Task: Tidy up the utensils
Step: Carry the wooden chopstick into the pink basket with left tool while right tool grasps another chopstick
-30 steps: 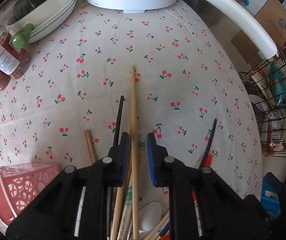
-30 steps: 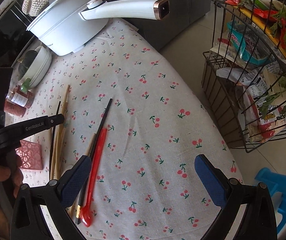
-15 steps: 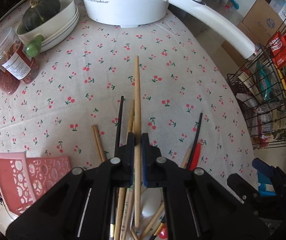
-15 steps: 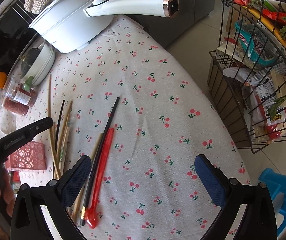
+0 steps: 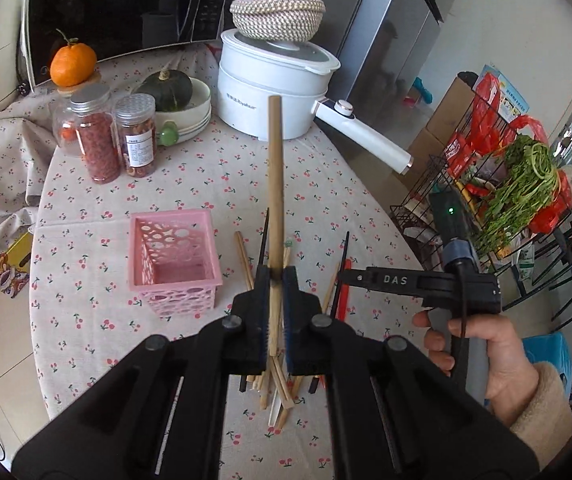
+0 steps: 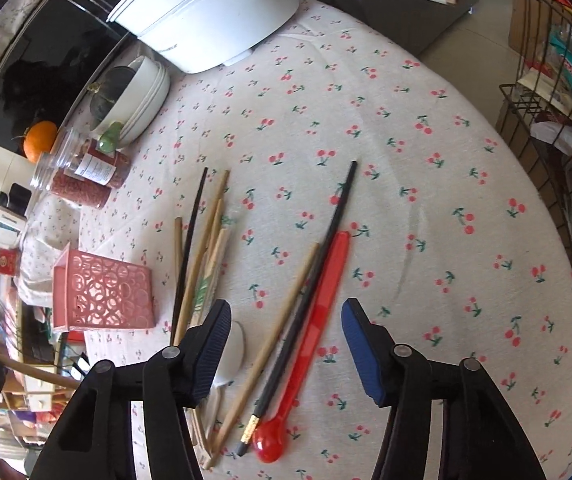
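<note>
- On the tabletop (image 6: 426, 168), under a cherry-print cloth, lie loose utensils: two black chopsticks (image 6: 190, 248), about five wooden chopsticks (image 6: 202, 240), one red plastic spoon (image 6: 314, 336) and one white spoon (image 6: 232, 350).
- Left gripper (image 5: 275, 280): its jaws are pressed onto one wooden chopstick (image 5: 275, 184), which is raised clear of the tabletop and points away from the camera toward the white electric pot (image 5: 274, 92).
- Right gripper (image 6: 286, 344): its jaws are spread wide and hold nothing; they hang over the red plastic spoon, one black chopstick and one wooden chopstick lying side by side.
- One pink perforated basket (image 5: 174, 256) stands upright and empty just to the left of the utensil pile.
- Other items, counted: two lidded jars (image 5: 114, 136), one orange (image 5: 73, 66), one dark green squash (image 5: 166, 86) in stacked white bowls (image 5: 194, 116), one woven basket (image 5: 278, 16) on the pot lid.
- Left wrist view only: the basket's empty interior, the microwave (image 5: 126, 8), the person's right hand (image 5: 482, 356) on the gripper handle, and leafy greens (image 5: 526, 184) in the wire rack (image 5: 438, 184).
- Right wrist view only: the full length of the red spoon, the white spoon, and the basket's patterned side wall.
</note>
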Demonstrator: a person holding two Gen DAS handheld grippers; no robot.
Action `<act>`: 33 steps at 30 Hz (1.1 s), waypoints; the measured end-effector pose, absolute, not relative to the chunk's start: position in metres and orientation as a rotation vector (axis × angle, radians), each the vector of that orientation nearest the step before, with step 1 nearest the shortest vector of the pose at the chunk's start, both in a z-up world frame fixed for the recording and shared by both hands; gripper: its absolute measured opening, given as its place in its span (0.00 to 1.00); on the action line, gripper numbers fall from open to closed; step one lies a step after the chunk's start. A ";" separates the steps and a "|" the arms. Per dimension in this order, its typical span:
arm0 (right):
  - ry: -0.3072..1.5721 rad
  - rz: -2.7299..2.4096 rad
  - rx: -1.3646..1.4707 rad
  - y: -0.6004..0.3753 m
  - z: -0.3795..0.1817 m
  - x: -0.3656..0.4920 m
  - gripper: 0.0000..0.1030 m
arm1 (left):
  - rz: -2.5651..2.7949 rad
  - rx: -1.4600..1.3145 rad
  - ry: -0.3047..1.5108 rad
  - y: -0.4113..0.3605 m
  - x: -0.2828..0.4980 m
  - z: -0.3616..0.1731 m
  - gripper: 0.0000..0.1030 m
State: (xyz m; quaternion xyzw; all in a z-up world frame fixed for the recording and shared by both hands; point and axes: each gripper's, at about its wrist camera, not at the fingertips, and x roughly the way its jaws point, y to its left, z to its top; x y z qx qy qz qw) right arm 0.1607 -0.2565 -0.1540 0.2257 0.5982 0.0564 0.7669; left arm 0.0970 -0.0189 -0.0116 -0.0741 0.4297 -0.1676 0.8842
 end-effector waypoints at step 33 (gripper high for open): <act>1.355 0.185 0.140 -0.106 -0.185 0.211 0.17 | -0.277 -0.327 0.893 0.081 0.076 -0.025 0.06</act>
